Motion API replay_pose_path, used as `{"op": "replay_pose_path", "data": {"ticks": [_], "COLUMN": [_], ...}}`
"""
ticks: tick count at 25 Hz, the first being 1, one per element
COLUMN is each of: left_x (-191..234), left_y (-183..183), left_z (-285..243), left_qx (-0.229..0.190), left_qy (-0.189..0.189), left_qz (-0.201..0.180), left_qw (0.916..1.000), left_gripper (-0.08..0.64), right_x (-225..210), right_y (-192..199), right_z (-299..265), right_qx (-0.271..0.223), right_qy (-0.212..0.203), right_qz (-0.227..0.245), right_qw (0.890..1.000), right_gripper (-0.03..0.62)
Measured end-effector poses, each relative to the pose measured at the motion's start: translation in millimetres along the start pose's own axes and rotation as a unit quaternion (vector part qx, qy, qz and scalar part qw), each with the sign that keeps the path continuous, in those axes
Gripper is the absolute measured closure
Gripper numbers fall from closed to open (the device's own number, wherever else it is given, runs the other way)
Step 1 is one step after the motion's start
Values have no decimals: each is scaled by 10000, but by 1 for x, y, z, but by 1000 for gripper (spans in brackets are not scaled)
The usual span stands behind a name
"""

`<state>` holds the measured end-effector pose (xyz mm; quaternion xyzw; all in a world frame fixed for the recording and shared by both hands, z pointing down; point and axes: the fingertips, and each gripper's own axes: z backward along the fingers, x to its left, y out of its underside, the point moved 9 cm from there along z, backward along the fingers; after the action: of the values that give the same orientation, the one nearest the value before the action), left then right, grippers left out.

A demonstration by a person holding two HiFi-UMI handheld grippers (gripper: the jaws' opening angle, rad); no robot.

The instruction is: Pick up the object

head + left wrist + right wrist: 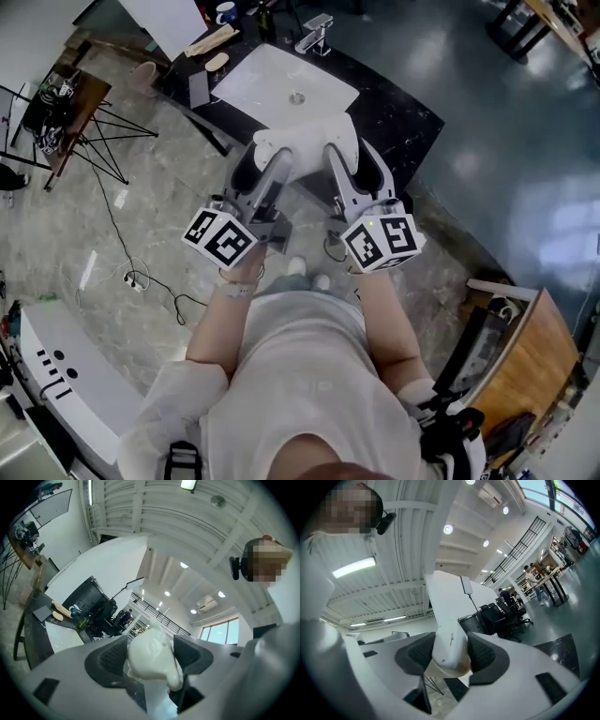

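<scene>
A white glossy object (305, 141) with rounded edges hangs in the air in front of the person, above the near edge of a black counter (403, 112). My left gripper (269, 167) is shut on its left end and my right gripper (349, 164) on its right end. In the left gripper view the white object (149, 656) bulges between the dark ribbed pads (114, 656), pressed from both sides. In the right gripper view a flat white stretch of the object (449, 639) sits clamped between the pads (483, 652) and runs upward.
On the black counter lies a white square basin (281, 82) with a drain, and a chrome faucet (315, 34) behind it. A black tripod stand (105, 141) and floor cables (141, 279) are at the left. Wooden furniture (525, 352) stands at the right.
</scene>
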<state>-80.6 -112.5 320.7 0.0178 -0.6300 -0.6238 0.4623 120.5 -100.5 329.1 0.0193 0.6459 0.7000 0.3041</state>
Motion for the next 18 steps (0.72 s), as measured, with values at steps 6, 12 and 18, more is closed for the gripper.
{"op": "replay_pose_path", "data": {"ticks": [6, 12, 18], "left_x": [-1, 5, 11], "left_y": [-13, -20, -30], "left_z": [33, 54, 74], "left_qx": [-110, -271, -507], "left_qy": [-163, -336, -433], "left_qz": [-69, -119, -19], "left_qw": [9998, 9990, 9978], "left_gripper": [262, 262, 262], "right_x": [29, 46, 67], "right_y": [7, 15, 17], "right_z": [2, -5, -14], "right_qx": [162, 363, 436], "right_qy": [-194, -391, -576], "right_qz": [-39, -44, 140], "right_qw": [9997, 9986, 9973], "right_gripper": [367, 368, 368]}}
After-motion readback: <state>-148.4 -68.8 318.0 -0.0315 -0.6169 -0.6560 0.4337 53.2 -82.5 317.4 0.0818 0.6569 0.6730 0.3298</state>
